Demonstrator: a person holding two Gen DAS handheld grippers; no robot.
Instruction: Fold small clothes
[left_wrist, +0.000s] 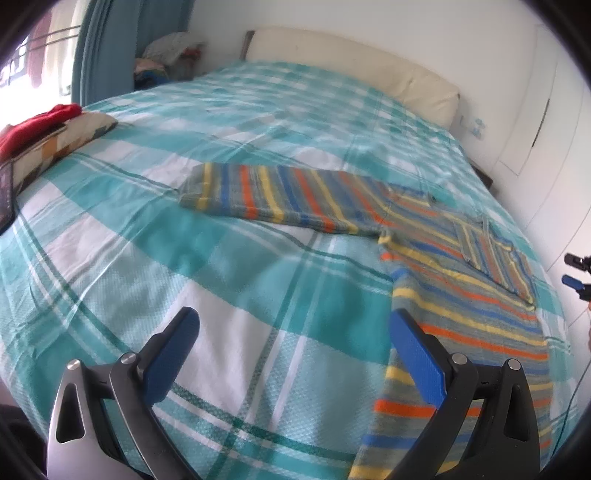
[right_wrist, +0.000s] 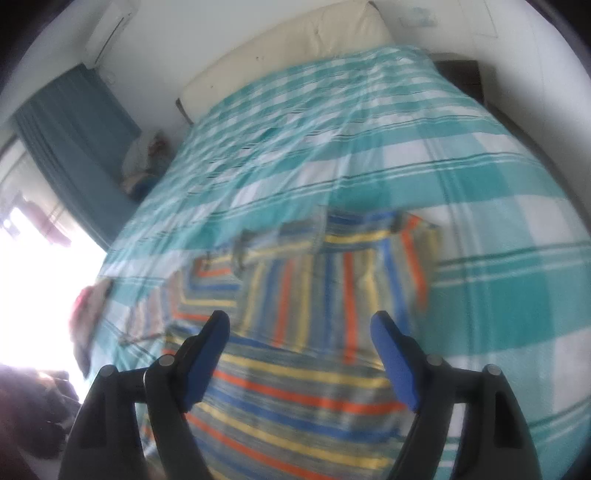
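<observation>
The bed (left_wrist: 229, 280) is covered with a teal and white checked sheet. A striped shirt (left_wrist: 436, 258) lies flat on it, one sleeve spread to the side. Near the left edge rests a patterned cushion (left_wrist: 62, 138) with something red (left_wrist: 35, 125) on top (perhaps clothing).

I see one small knitted shirt (left_wrist: 436, 266) with orange, yellow, blue and grey-green stripes, lying flat on the teal-and-white checked bed cover (left_wrist: 229, 258). One long sleeve (left_wrist: 273, 195) stretches straight out sideways. The other sleeve (left_wrist: 491, 254) is folded in across the chest. In the right wrist view it's blurred.
</observation>
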